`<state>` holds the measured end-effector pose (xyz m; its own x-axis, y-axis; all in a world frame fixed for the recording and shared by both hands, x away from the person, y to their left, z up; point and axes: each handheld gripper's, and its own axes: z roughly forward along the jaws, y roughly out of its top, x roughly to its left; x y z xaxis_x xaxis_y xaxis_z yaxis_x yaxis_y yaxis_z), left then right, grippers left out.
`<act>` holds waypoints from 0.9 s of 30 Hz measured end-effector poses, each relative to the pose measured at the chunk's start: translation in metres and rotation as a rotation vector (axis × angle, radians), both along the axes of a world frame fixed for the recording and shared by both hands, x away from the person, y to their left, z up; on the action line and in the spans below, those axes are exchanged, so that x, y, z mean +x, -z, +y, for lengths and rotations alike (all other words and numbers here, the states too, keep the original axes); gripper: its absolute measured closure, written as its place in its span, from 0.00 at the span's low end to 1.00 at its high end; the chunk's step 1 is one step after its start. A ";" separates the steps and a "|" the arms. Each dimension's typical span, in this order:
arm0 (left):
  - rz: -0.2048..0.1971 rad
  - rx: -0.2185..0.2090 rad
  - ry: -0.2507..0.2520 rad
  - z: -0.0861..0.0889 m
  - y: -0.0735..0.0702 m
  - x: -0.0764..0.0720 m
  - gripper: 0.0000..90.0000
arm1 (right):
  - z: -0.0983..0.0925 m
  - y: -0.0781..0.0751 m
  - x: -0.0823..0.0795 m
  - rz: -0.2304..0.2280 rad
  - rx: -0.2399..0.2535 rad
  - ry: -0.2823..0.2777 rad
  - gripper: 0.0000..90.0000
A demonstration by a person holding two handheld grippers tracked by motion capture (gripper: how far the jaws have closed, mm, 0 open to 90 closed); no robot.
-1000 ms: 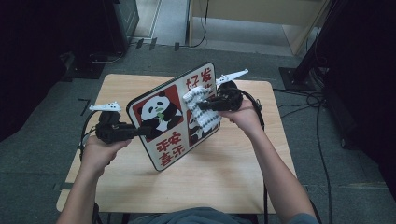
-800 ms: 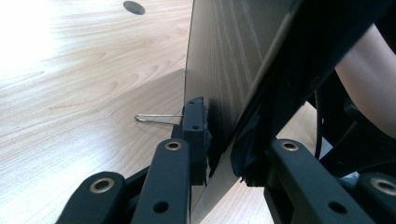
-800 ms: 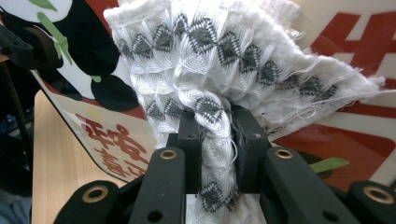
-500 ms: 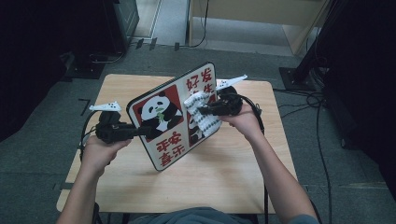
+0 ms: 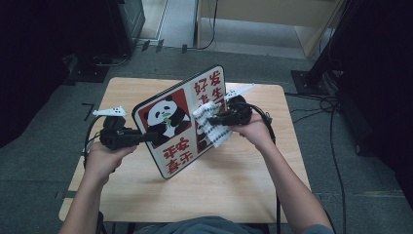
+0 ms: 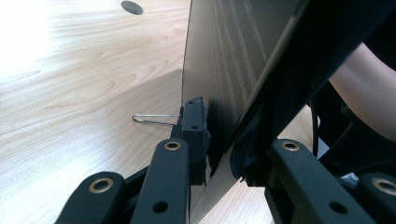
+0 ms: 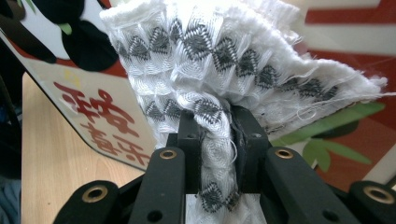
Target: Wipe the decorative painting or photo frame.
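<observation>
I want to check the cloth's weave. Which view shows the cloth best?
The right gripper view: the cloth is close up, its grey diamond pattern sharp, pinched between the jaws. The high view shows the cloth small against the panda board. The left gripper view gives the board's edge instead.

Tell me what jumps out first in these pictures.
A panda board with red lettering stands tilted on its edge at the middle of the table, clamped at its left edge by the left gripper. The right gripper presses a bunched white patterned cloth against its face.
</observation>
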<state>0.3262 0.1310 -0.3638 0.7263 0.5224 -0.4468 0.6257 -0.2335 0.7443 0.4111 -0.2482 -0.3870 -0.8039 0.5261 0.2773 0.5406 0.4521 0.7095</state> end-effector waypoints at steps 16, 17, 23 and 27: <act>0.008 -0.004 -0.002 0.000 0.000 0.000 0.84 | -0.001 0.020 -0.004 0.037 -0.037 -0.002 0.85; 0.008 -0.003 -0.001 0.000 0.000 0.000 0.84 | -0.001 0.022 -0.004 0.036 -0.037 -0.002 0.85; 0.011 -0.008 0.003 0.000 0.000 0.000 0.84 | -0.004 0.034 -0.005 0.055 -0.042 0.005 0.85; 0.011 -0.008 0.004 0.000 0.000 0.000 0.84 | -0.005 0.039 -0.006 0.062 -0.054 0.006 0.85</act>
